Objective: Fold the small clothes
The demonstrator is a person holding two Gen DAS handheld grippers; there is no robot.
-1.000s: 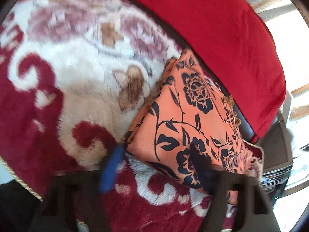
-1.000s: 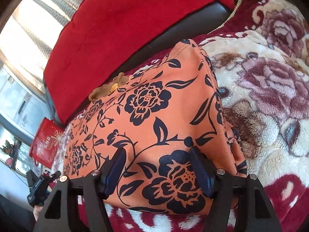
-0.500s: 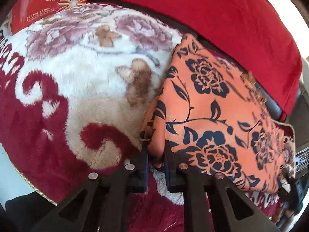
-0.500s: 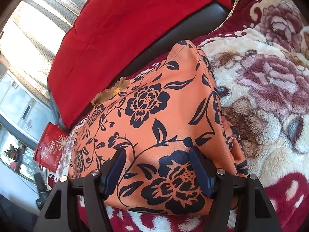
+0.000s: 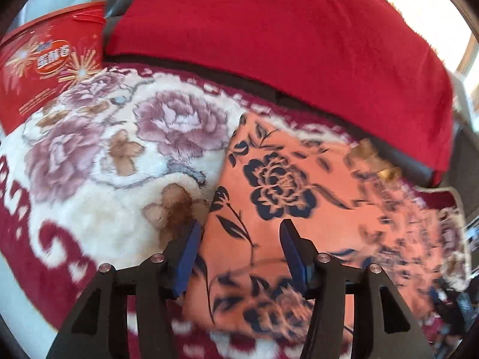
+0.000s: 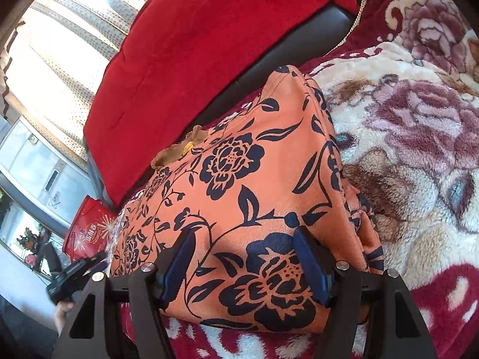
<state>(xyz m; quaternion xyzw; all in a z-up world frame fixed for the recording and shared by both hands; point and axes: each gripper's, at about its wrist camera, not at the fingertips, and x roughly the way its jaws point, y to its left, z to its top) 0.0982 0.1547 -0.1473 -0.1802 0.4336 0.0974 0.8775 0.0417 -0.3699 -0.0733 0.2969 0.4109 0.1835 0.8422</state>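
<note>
An orange garment with dark blue flowers (image 5: 287, 209) lies folded flat on a fluffy floral blanket (image 5: 98, 161). It also shows in the right wrist view (image 6: 239, 191), with a tan collar edge (image 6: 176, 152) at its far side. My left gripper (image 5: 239, 236) is open, its blue pads over the garment's near left edge. My right gripper (image 6: 244, 245) is open over the garment's near end. Neither holds cloth.
A large red cushion (image 5: 284, 39) leans along the black sofa back behind the blanket. A red snack box (image 5: 48, 68) stands at the blanket's far left. In the right wrist view a curtained window (image 6: 54, 48) and the other gripper (image 6: 71, 272) sit at the left.
My left gripper was shut on the garment's edge half a second ago and has opened and let it go. The right gripper stayed open in place.
</note>
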